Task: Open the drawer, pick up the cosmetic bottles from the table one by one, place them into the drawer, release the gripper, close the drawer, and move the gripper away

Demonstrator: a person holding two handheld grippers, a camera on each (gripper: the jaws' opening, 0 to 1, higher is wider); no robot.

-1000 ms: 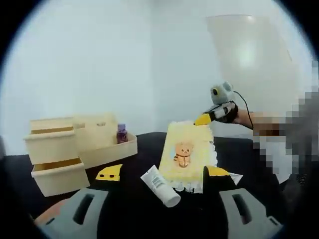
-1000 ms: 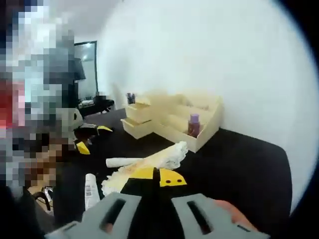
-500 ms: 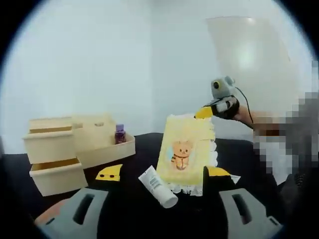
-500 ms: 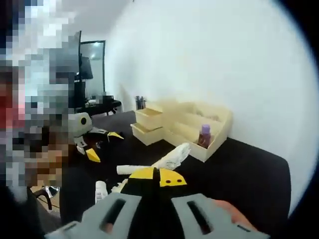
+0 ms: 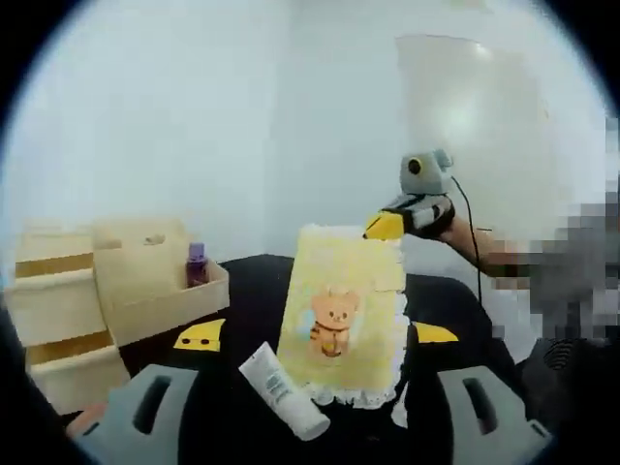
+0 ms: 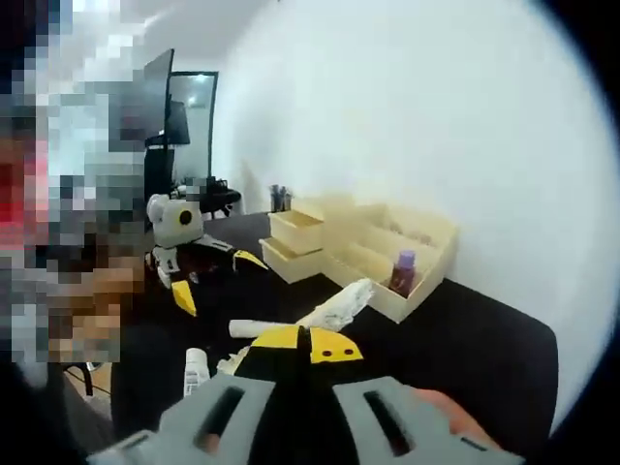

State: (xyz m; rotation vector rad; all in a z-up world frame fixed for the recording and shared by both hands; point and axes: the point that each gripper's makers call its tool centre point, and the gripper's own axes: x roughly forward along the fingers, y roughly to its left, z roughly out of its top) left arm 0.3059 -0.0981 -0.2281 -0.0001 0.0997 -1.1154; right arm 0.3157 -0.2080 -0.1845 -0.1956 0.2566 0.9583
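Note:
My right gripper (image 5: pixel 385 227) is shut on the top edge of a yellow cloth (image 5: pixel 334 310) with a bear print, which hangs above the black table. In the right gripper view its jaws (image 6: pixel 302 344) are pressed together over the cloth's lace edge (image 6: pixel 339 303). A white tube (image 5: pixel 281 390) lies by the cloth's lower left corner. My left gripper (image 5: pixel 316 335) stands open and holds nothing; from the right it shows as (image 6: pixel 217 279). A purple bottle (image 5: pixel 197 264) stands in the wooden organizer (image 5: pixel 145 291), whose drawers (image 5: pixel 63 329) are at far left.
A small white bottle (image 6: pixel 197 369) and the tube (image 6: pixel 263 327) lie on the black table (image 6: pixel 465 329) between the grippers. A person's hand and sleeve hold the right gripper at right. A white wall runs behind the organizer (image 6: pixel 368 247).
The right gripper has raised the yellow cloth higher off the table. The left view has swung, so the organizer sits further left in it.

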